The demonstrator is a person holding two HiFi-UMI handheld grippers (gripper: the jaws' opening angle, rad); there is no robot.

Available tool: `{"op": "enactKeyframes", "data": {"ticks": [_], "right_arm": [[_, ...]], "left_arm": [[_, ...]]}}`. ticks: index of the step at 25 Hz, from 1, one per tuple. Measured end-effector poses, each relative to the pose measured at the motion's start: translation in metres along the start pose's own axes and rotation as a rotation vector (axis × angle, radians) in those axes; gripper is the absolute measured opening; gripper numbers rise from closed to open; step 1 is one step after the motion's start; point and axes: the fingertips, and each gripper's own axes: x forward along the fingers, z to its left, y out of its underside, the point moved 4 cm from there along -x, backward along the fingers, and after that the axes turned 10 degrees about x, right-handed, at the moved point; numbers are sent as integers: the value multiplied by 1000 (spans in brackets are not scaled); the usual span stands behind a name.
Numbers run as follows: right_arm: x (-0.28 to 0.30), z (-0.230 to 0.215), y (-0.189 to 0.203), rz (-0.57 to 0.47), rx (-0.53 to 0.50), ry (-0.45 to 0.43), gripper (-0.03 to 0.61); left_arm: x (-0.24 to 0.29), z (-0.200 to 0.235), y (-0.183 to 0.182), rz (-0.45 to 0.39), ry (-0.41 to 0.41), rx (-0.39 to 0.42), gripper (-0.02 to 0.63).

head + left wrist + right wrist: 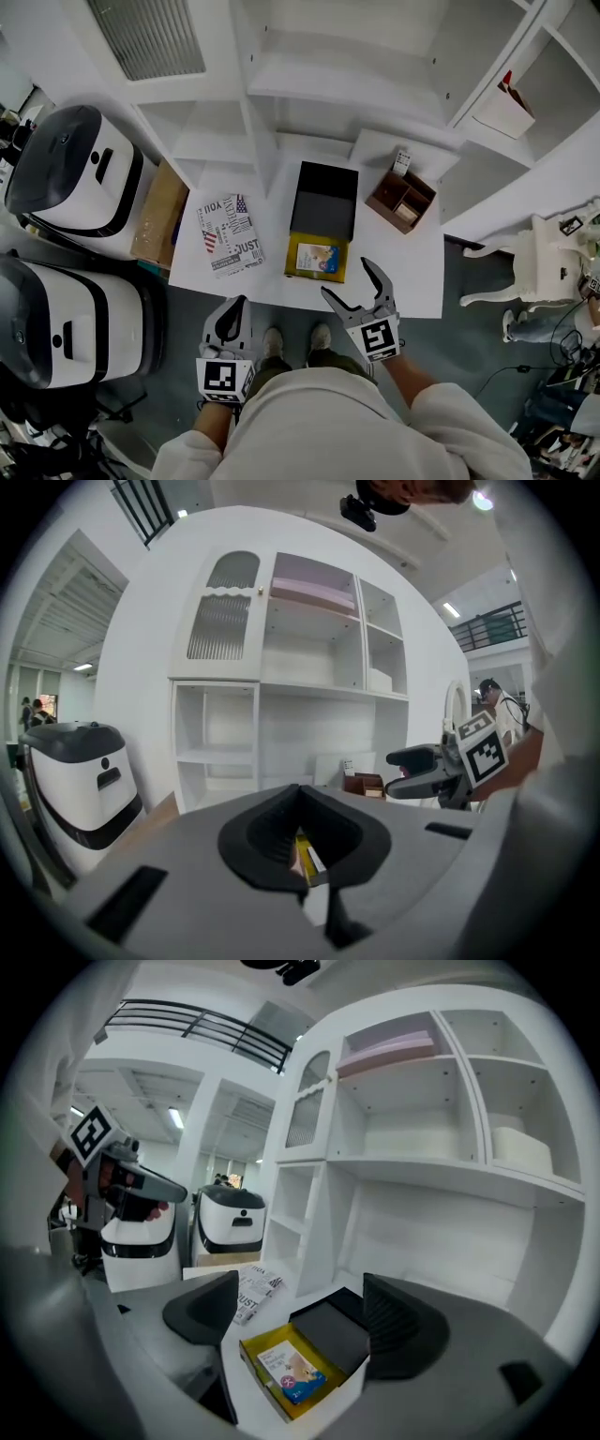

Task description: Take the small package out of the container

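Scene: a white shelving unit (328, 75) backs a white table (412, 272). Two white-and-black machines (75, 169) stand at the left.

On the table: the container (323, 199), an open box with its black lid folded back and a yellow-lined tray toward the person. A newsprint-patterned packet (230, 234) lies just beside it on the left, and a brown wooden organiser (401, 200) is near on the right.

Task item: the small package (291, 1370) lies flat inside the yellow tray, untouched.

Right gripper (361, 286): jaws spread wide, nothing between them, held just short of the tray's near edge and aimed at it.

Left gripper (232, 319): jaws brought together on nothing, held back off the table's near edge.

Assessment: the approach step is in hand and no grasp has been made. The next move appears to call for lowering the right jaws into the tray to straddle the package. The shallow walls may hinder entry.
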Motion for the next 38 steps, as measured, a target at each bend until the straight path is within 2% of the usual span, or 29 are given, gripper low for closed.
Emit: {"op": "enactKeyframes", "data": {"ticks": [9, 15, 23, 38], "right_arm": [[62, -14, 69, 229, -217, -121, 417], [102, -13, 114, 382, -320, -235, 417], [140, -11, 163, 548, -395, -352, 417], [177, -12, 216, 756, -462, -463, 417]], "left_arm": [[-16, 14, 23, 64, -88, -36, 8], [-28, 17, 36, 98, -136, -59, 8], [-43, 27, 50, 137, -211, -90, 8], [-59, 39, 68, 195, -312, -140, 8]]}}
